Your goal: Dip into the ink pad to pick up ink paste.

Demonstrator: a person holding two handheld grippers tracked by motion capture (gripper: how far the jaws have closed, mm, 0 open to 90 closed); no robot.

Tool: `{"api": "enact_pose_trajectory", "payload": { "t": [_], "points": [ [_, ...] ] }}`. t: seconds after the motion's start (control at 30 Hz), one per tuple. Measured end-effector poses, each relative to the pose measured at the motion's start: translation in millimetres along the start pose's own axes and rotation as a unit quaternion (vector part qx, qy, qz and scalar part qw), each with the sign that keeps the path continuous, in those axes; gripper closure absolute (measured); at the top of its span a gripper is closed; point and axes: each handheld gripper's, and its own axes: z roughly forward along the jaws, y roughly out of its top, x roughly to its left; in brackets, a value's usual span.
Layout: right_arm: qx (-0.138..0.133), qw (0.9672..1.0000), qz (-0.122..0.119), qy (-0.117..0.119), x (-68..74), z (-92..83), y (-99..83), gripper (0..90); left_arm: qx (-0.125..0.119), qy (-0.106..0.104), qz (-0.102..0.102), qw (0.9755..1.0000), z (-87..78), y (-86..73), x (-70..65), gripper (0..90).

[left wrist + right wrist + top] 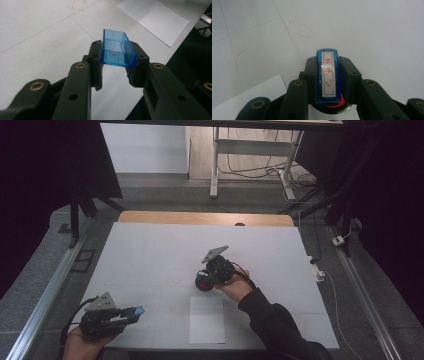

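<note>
Stamp cap (117, 50), a clear blue open box, is sitting between the pads of the left tool (116, 71), and the jaws are closing on its two side walls, so this tool is holding it firmly near the front left edge of the desk (150, 250). In the high view the left tool (127, 312) is resting low beside the person's left hand (80, 342), with the white sheet of paper (207, 320) lying just to its right. Farther out, near the middle of the desk, the right tool (202, 282) is gripping the stamp (329, 77), a blue body with a white label and red characters, and its jaws are pressing on both long sides. A red part is showing under the stamp. I am judging that the cap is already off and the two pieces are well apart; stamping on the paper and putting the cap back are probably remaining.
</note>
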Motion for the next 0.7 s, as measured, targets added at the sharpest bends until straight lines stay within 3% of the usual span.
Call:
{"api": "enact_pose_trajectory", "payload": {
  "t": [0.3, 0.57, 0.7],
  "points": [
    [-0.010, 0.9993, 0.029, 0.022, -8.3, -0.1, -3.9, 70.6, 0.000, 0.000, 0.000, 1.0000, 0.2, 0.0, 0.0, 68.1],
    [-0.026, 0.9953, 0.074, 0.058, -21.3, 0.3, -9.9, 70.7, 0.001, 0.000, 0.000, 1.0000, 0.2, 0.0, -0.2, 68.0],
    [-0.031, 0.9939, 0.082, 0.066, -24.7, 0.7, -11.6, 70.6, 0.001, 0.000, 0.000, 1.0000, 0.2, 0.0, 0.0, 68.1]
  ]
}}
